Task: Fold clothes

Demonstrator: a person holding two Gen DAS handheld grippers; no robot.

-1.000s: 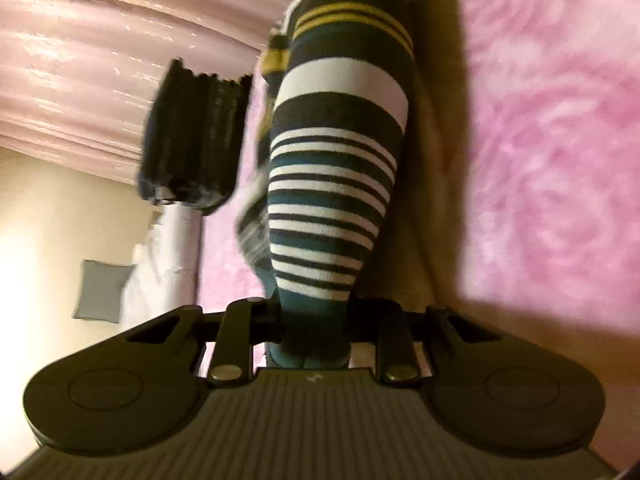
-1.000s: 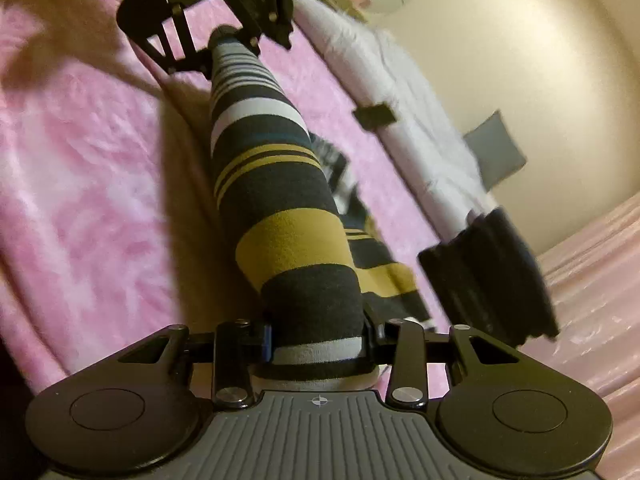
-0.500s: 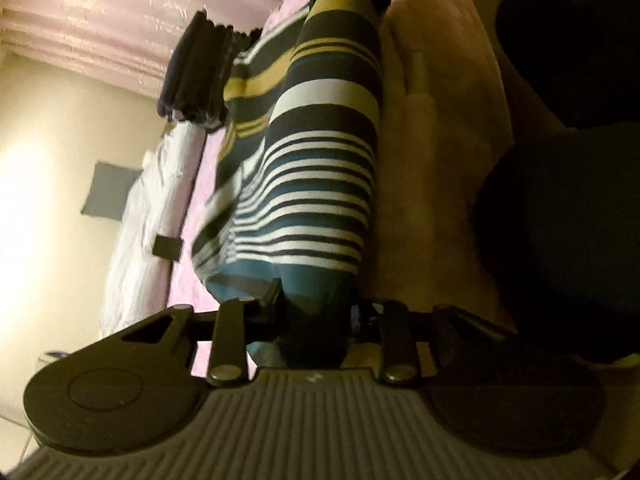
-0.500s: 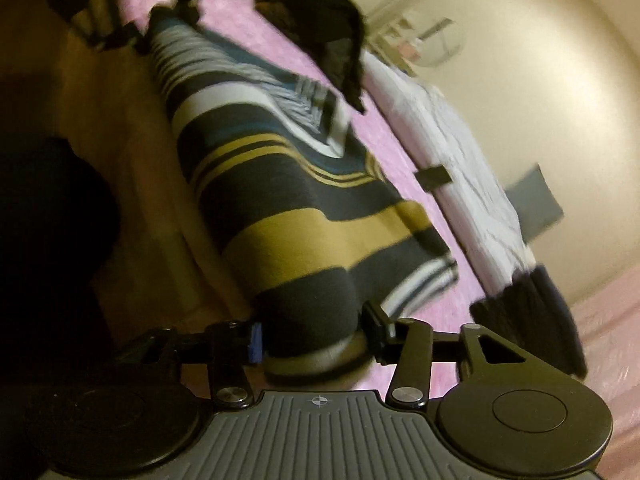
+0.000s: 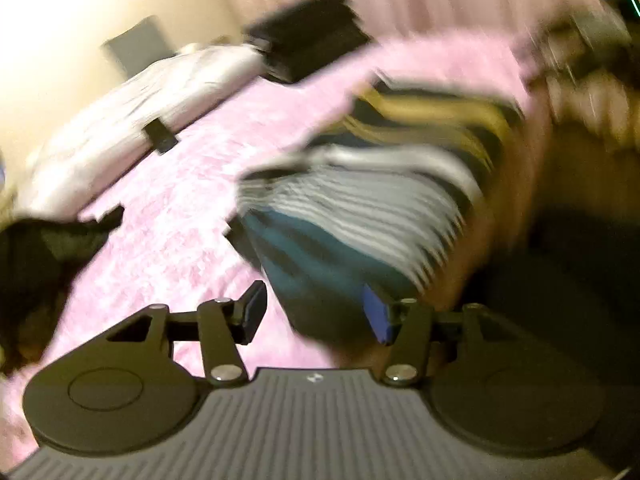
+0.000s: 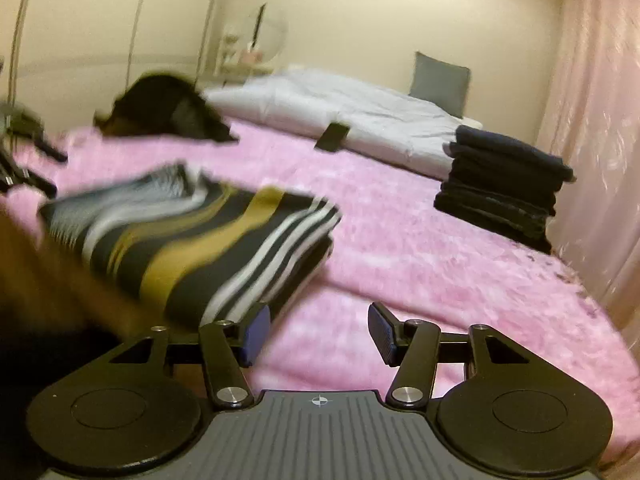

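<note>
A striped garment (image 6: pixel 192 232) in black, white, mustard and teal lies folded on the pink fluffy blanket (image 6: pixel 420 256). In the left wrist view it (image 5: pixel 360 208) shows blurred, its teal end just ahead of my left gripper (image 5: pixel 316 316), which is open with nothing between the jaws. My right gripper (image 6: pixel 318 330) is open and empty, just right of the garment's striped edge. My left gripper shows at the far left of the right wrist view (image 6: pixel 24 160).
A stack of folded dark clothes (image 6: pixel 504 184) stands at the blanket's far right, also in the left wrist view (image 5: pixel 308 36). A loose black garment (image 6: pixel 160 108) lies at the back left. A white duvet (image 6: pixel 344 112), a grey pillow (image 6: pixel 440 76) and a pink curtain (image 6: pixel 600 120) lie behind.
Both grippers have opened and let go of the striped garment, which now lies folded on the blanket. Both grippers have pulled back from it; the left view is motion-blurred.
</note>
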